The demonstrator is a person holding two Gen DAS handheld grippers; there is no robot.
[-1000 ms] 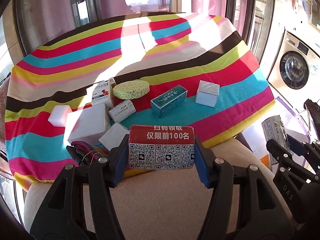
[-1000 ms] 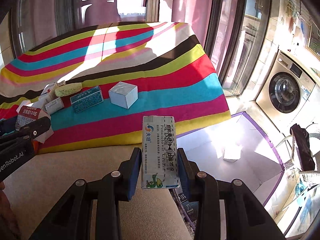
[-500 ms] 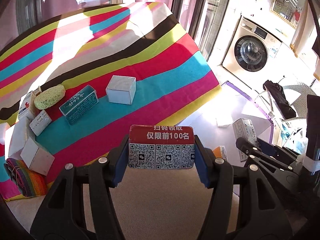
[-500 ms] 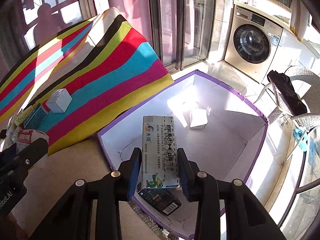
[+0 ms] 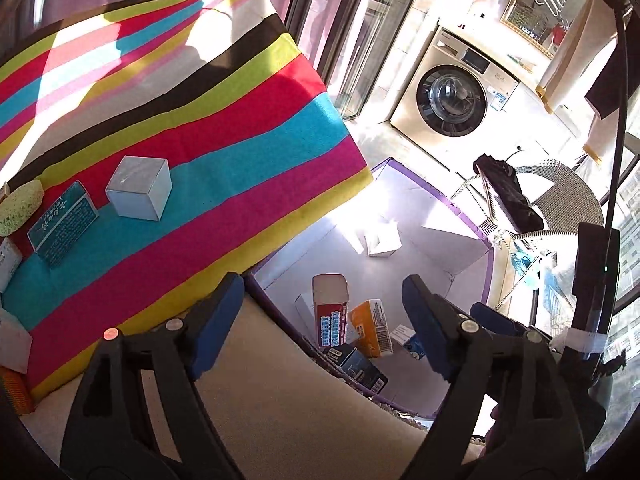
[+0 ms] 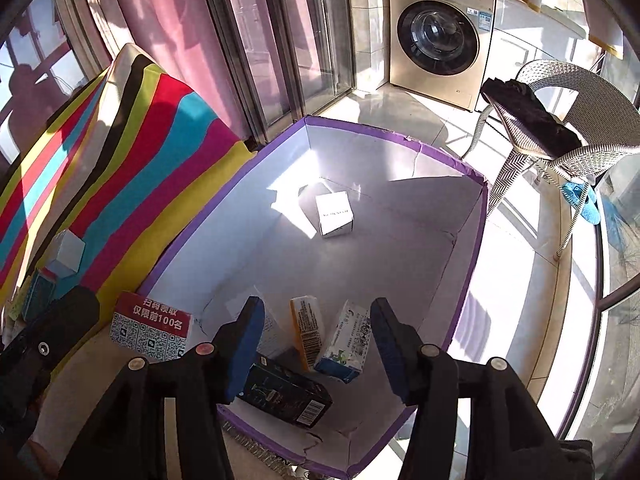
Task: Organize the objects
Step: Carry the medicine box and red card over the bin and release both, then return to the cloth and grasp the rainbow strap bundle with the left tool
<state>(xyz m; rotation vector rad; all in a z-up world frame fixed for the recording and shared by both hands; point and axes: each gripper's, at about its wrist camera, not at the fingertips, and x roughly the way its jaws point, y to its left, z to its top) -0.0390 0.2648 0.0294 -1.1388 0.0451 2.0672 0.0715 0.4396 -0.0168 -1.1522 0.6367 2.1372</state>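
My left gripper [image 5: 322, 322] is open and empty above the near corner of the purple-rimmed white box [image 5: 489, 256]. The red QR-code box [image 5: 331, 314] falls or stands inside below it; in the right wrist view the red box [image 6: 150, 330] shows at the bin's left rim. My right gripper [image 6: 316, 340] is open and empty over the bin [image 6: 466, 168]. The white-green medicine box [image 6: 344, 340] lies in the bin beside an orange box [image 6: 307, 330], a black box [image 6: 286, 394] and a white box [image 6: 335, 214].
The striped cloth [image 5: 180, 120] carries a grey cube [image 5: 138, 188], a teal box [image 5: 62, 224] and a green sponge [image 5: 20, 206]. A washing machine [image 6: 436, 36] and a wicker chair [image 6: 560, 120] stand beyond the bin.
Both grippers swung right from the striped cloth to over the bin and opened. The red QR box and the white-green medicine box left the jaws and dropped towards the bin.
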